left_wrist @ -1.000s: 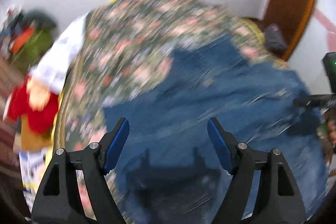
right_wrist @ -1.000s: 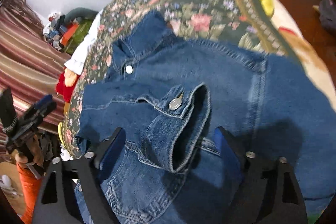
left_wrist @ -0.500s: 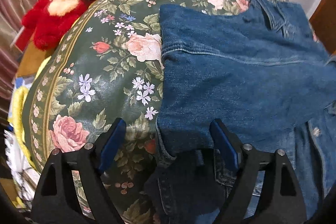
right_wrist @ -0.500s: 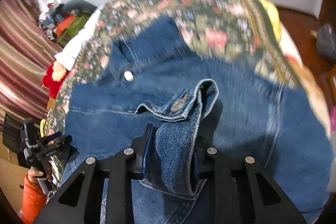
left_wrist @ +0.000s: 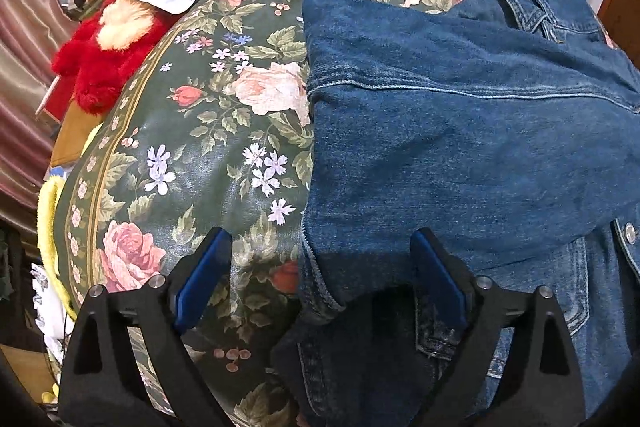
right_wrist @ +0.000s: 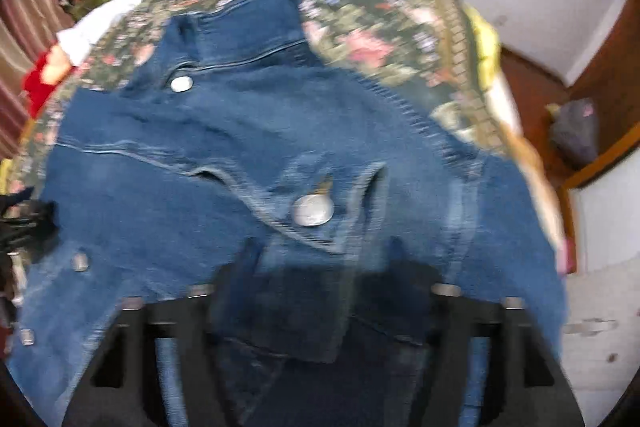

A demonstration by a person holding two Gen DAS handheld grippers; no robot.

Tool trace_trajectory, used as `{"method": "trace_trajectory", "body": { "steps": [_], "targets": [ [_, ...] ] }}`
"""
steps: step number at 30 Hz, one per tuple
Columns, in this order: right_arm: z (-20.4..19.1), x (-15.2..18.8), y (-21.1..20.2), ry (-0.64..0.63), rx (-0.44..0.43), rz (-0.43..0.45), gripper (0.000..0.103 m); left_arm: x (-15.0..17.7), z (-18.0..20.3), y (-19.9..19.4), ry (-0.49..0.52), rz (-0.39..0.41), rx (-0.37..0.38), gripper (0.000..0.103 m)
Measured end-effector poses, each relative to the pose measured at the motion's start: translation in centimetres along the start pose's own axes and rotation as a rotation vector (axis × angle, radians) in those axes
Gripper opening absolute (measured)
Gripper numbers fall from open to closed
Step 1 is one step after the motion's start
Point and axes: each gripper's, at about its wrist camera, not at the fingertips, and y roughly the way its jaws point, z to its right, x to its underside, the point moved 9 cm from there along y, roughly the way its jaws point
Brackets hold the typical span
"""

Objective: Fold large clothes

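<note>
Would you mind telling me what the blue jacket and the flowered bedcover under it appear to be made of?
The jacket looks like denim: faded blue twill, raised double stitching, metal snap buttons. The bedcover seems a smooth printed woven cloth with a slight sheen, possibly a polyester blend; the pictures do not settle that.

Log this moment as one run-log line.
denim jacket on floral bedspread | left hand-held gripper open at hem | right hand-held gripper blurred, state unclear
</note>
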Motion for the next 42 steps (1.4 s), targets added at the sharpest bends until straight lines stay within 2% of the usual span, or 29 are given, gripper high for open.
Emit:
{"method": "trace_trajectory", "body": {
  "steps": [5, 8, 12, 18, 22, 25, 30, 36, 42],
  "targets": [
    [0.6, 0.2, -1.9, -0.004, -0.038, 0.024, 0.090, -0.4, -0.6, -1.1, -0.037, 0.015, -0.009, 0.092],
    [1.3, 0.3, -4.0, 0.028, -0.047, 0.066, 0.090, -1.6, -1.1, -3.3, -0.057, 0.075, -0.023, 0.092],
    [3.1, 0.1, -7.2, 0.091, -0.068, 0.133, 0.090, -4.4, -0.9, -7.7, -0.082, 0.187, 0.017, 0.092],
    [8.1, 0.8, -11.7, 0.239, -0.100, 0.207, 0.091, -8.6, 2.3, -14.1, -0.070, 0.363, 0.078, 0.092],
    [12.6, 3.4, -13.4, 0.360, -0.085, 0.223, 0.095, -10.2, 6.0, -16.7, -0.016, 0.419, 0.124, 0.092],
    [15.7, 6.2, -13.0, 0.448, -0.067, 0.195, 0.096, -10.8, 9.6, -17.2, 0.044, 0.414, 0.188, 0.092],
    [19.7, 12.3, -10.5, 0.630, -0.082, 0.098, 0.096, -10.9, 16.1, -15.8, 0.150, 0.355, 0.284, 0.092],
    [22.4, 20.4, -6.5, 0.905, -0.177, -0.028, 0.096, -9.8, 22.0, -12.3, 0.244, 0.255, 0.325, 0.092],
    [23.2, 22.9, -3.7, 1.019, -0.268, -0.063, 0.096, -8.3, 25.7, -8.3, 0.329, 0.161, 0.306, 0.092]
  ]
}}
